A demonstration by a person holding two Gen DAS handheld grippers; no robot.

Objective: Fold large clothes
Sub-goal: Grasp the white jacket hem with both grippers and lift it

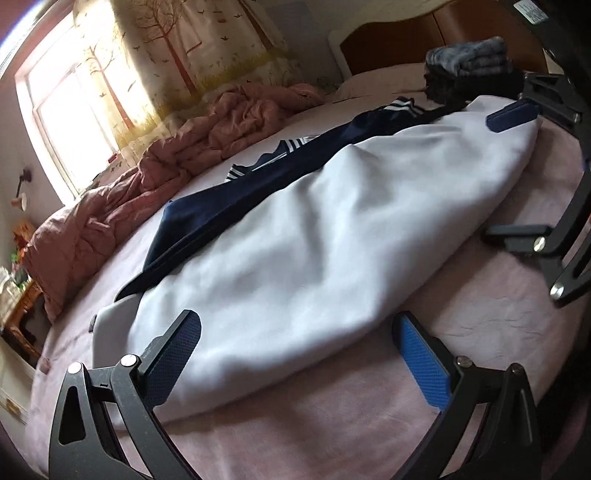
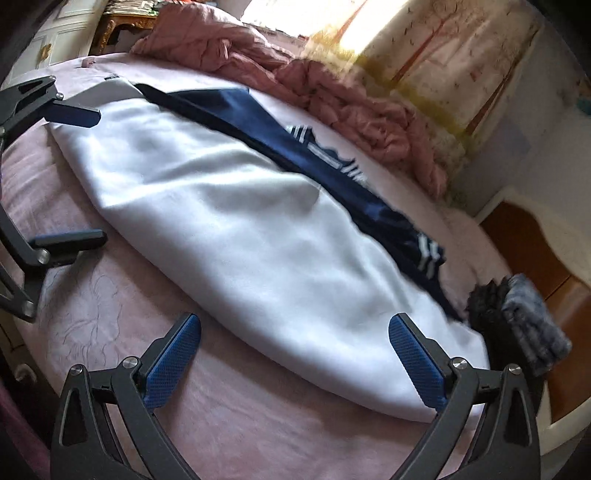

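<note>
- The left gripper (image 1: 295, 354) sits low over the pink bedsheet (image 1: 369, 417) in the bottom of the left wrist view, jaws spread wide with nothing between them. Its left blue pad is right at the edge of the white garment; touching or not is hard to say.
- The right gripper (image 2: 295, 354) has pretty much the same pose in its own view: low, angled forward, jaws spread wide, near the garment's lower right end but holding nothing.
- The white garment (image 1: 314, 229) is the big thing here, lying long and diagonal across the middle of the bed, with a navy striped piece (image 1: 258, 181) along its far edge.
- Each camera catches the other gripper: the right one shows at the right edge of the left view (image 1: 517, 173), the left one at the left edge of the right view (image 2: 85, 177), both wide apart at opposite ends of the garment.
- Only the left view shows the bright window (image 1: 74, 122), upper left.
- Both show the crumpled pink quilt (image 2: 332, 85) behind the garment, the tree-print curtain (image 1: 184, 48), a dark folded pile (image 2: 517, 325) and the wooden headboard (image 2: 535, 251).
- The right view adds a gold-trimmed table (image 2: 122, 22) at top left.
</note>
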